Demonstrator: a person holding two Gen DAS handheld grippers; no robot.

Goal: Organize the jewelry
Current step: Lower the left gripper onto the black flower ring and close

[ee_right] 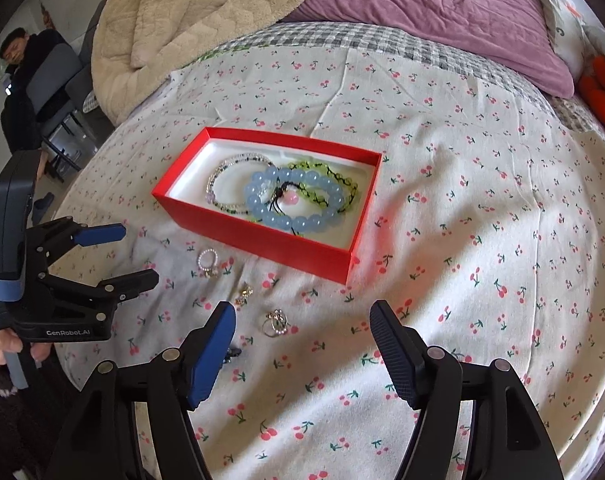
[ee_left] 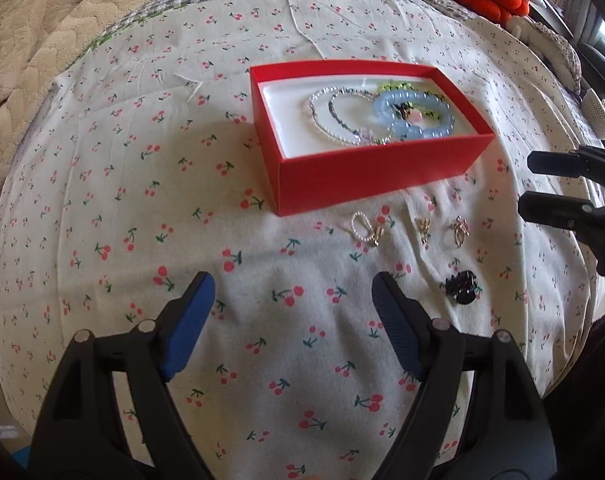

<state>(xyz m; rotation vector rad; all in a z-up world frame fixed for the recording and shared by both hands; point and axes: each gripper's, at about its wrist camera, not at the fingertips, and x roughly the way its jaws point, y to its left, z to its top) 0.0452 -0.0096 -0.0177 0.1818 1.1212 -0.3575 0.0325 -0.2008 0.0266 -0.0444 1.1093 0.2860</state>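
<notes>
on the cherry sheet, both grippers gape beside the red box.

"GenRobot.AI" in white on the left gripper body

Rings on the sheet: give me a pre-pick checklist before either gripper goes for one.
1. Left gripper empty, jaws apart: ok.
2. Right gripper empty, jaws apart: ok.
3. Pearl ring, gold ring and silver ring lie apart on the sheet, none overlapping: ok.
4. Black clip fully seen: ok in the left view; in the right view a finger hides most of it.
5. Red box open, bare floor at its left end: ok.
6. Bracelets untangled: cannot tell, they overlap.
</notes>
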